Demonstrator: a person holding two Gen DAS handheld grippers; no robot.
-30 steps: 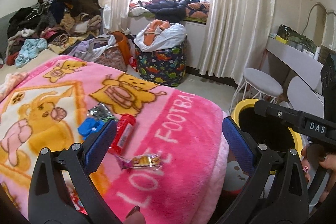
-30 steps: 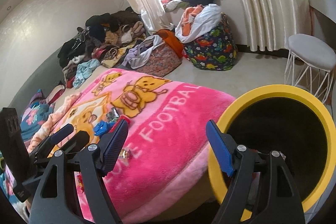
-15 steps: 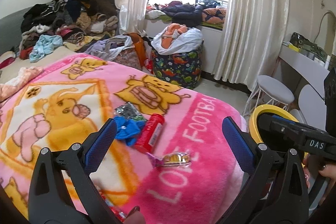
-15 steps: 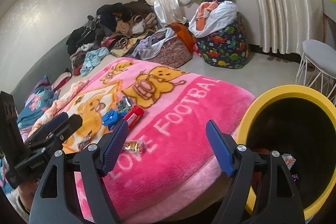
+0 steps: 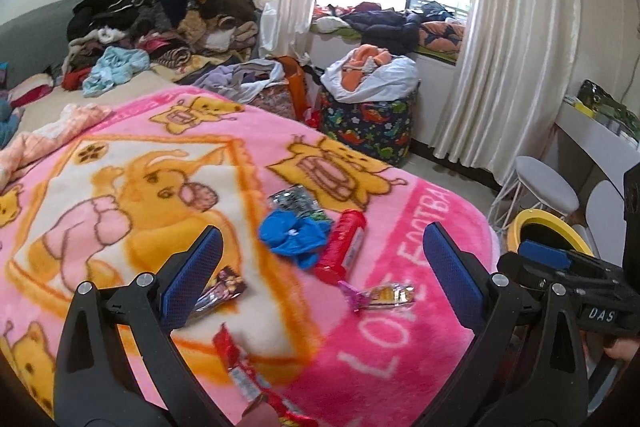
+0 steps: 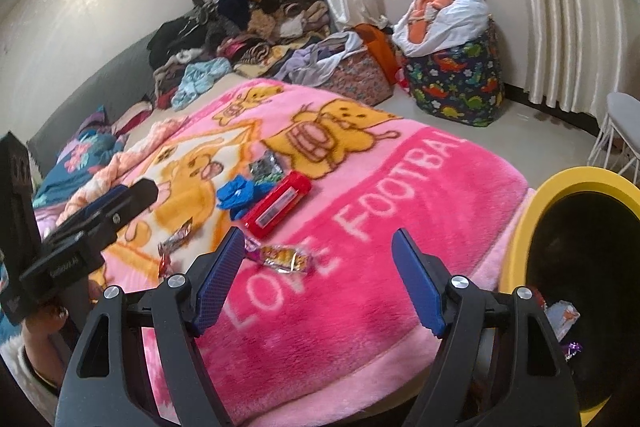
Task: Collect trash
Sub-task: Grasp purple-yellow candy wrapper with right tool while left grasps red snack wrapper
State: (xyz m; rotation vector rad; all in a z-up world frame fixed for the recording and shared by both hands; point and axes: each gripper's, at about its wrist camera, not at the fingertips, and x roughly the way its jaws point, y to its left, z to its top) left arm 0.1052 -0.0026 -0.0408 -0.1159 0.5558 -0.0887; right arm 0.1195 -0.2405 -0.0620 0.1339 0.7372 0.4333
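Observation:
Trash lies on a pink cartoon blanket point(image 5: 400, 355): a red tube point(image 5: 341, 245) point(image 6: 278, 205), a crumpled blue piece point(image 5: 292, 233) point(image 6: 239, 195), a silver foil packet point(image 5: 295, 201) point(image 6: 266, 167), a yellow candy wrapper point(image 5: 380, 297) point(image 6: 282, 257), a dark wrapper point(image 5: 222, 287) point(image 6: 175, 239) and a red wrapper point(image 5: 240, 371). A yellow-rimmed black bin point(image 6: 576, 183) point(image 5: 548, 221) stands at the bed's right, with scraps inside. My left gripper point(image 5: 320, 279) is open and empty above the trash. My right gripper point(image 6: 318, 281) is open and empty, near the candy wrapper.
A clothes heap point(image 5: 160, 23) lies at the bed's far end. A dinosaur-print hamper point(image 5: 366, 123) and a floral bag point(image 6: 352, 75) stand on the floor by the curtained window. A white stool point(image 5: 544, 183) and a desk point(image 5: 600, 143) are at the right.
Both grippers have swung left from the bin toward the bed. The trash now sits between the left fingers and more wrappers have come into view. Both stay open.

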